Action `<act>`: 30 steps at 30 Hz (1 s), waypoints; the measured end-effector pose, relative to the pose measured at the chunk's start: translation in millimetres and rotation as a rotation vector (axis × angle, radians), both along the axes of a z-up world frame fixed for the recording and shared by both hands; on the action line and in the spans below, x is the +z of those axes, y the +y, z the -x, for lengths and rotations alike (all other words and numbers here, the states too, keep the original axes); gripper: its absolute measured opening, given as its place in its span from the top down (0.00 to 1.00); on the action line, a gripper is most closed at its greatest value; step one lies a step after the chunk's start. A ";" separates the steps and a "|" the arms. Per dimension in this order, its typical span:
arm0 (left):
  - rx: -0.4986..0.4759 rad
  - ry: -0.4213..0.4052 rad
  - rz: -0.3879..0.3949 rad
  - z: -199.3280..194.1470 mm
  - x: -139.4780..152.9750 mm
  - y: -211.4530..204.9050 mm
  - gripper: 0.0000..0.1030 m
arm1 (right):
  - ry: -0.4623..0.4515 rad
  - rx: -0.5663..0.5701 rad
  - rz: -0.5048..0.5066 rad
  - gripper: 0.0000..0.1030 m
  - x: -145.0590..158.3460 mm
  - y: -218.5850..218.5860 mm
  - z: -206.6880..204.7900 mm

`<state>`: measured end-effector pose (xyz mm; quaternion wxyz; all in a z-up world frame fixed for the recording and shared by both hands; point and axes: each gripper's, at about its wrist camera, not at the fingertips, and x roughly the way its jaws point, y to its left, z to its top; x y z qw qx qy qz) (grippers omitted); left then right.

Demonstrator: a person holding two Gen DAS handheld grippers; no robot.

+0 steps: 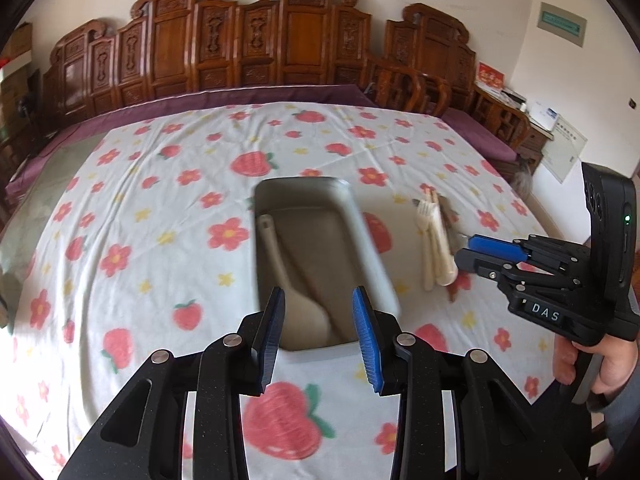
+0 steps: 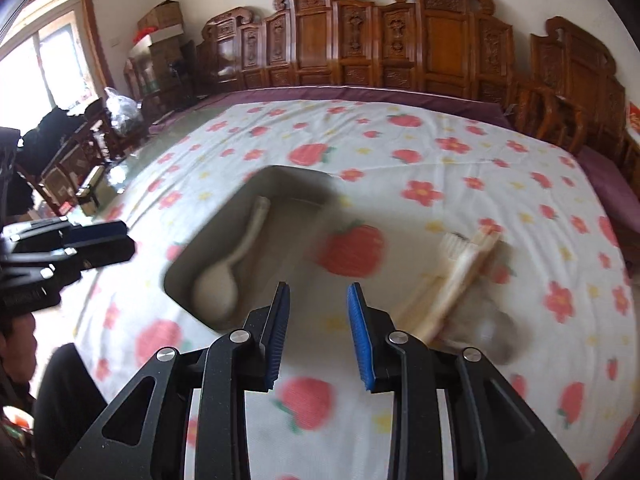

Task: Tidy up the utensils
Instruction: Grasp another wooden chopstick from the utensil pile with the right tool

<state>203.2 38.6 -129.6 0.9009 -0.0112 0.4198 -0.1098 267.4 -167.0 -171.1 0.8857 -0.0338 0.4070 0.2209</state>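
A grey rectangular tray (image 1: 370, 240) lies open near the middle of the table, its long side running from the near edge to the far edge. Inside it, along its left wall, lies a cream spoon (image 1: 290, 280), bowl toward the near edge. To the right of the tray, apart from it, a loose pile of utensils (image 1: 434, 240) lies on the cloth: a pale fork (image 1: 425, 216), chopsticks (image 2: 486, 242) and cream handles, blurred.

**Two wrist views over one tray**

Both fisheye cameras look forward and down from the near edge. The left view faces the grey rectangular metal tray (image 1: 316, 216) squarely; the right sees it (image 2: 224, 216) from the right. Both share the strawberry-print white cloth (image 1: 160, 184).
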 end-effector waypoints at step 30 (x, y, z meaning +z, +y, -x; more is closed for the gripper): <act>-0.135 0.053 0.023 -30.6 -18.0 -92.3 0.68 | 0.226 -0.124 0.000 0.79 -61.9 -57.3 -79.8</act>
